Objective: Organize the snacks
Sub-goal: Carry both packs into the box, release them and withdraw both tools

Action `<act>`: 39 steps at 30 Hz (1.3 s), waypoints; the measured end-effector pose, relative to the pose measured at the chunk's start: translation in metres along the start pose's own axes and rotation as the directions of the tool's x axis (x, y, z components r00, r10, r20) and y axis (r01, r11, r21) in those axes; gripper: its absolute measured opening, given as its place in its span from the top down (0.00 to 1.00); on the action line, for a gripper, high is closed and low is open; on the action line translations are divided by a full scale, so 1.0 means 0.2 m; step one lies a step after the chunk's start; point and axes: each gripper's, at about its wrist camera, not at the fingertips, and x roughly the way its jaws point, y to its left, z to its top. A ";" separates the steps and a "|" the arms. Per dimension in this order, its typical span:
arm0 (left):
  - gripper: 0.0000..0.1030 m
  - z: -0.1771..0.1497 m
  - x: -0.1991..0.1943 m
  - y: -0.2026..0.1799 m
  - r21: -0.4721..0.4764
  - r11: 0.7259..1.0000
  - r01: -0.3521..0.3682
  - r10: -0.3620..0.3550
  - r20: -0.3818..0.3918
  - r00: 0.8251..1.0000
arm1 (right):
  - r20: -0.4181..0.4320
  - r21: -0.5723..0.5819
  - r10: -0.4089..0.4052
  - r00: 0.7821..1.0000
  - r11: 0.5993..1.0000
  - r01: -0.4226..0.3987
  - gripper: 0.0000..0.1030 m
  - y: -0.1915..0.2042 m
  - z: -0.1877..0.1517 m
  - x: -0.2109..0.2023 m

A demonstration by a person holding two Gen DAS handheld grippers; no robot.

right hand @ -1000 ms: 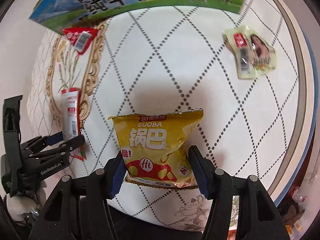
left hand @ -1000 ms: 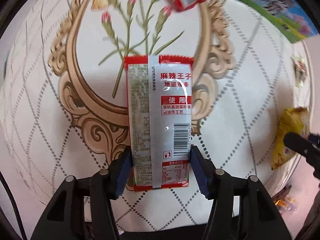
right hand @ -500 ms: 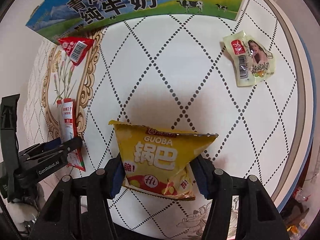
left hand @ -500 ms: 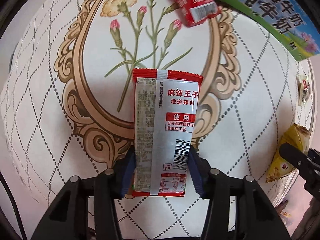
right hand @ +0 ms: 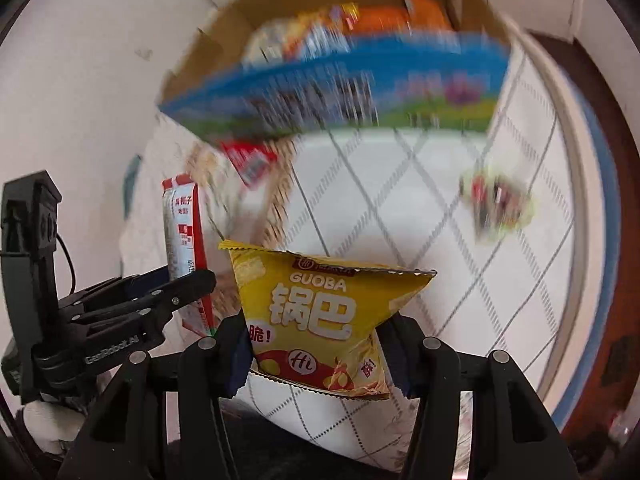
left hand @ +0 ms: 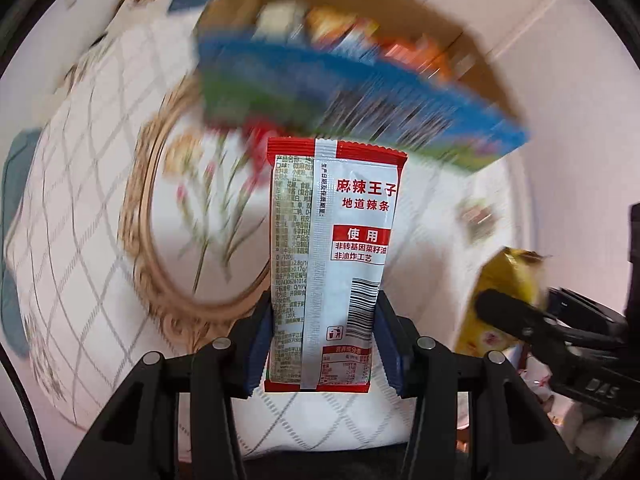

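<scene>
Between the left gripper's [left hand: 322,344] 2 blue pads, a red-and-silver snack packet [left hand: 332,256] stands upright, clamped and clear of the patterned table [left hand: 80,208]. Just beside it, the right gripper [right hand: 316,356], whose jaws have just been closing, pinches a yellow Guoba bag [right hand: 320,316]. Both point steeply down. Beyond, blurred, sits a snack-filled cardboard box [right hand: 320,68].

a white tablecloth [left hand: 92,216] with grey diamond lines and a gold floral oval [left hand: 160,248] fills the frame's left; background blurred.
</scene>
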 end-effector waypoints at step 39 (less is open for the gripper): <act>0.13 1.40 0.57 -0.08 -0.018 0.996 -0.088 0.085 -0.122 0.989 | -0.094 0.041 -0.159 0.983 0.986 0.163 0.05 -0.30 1.30 0.55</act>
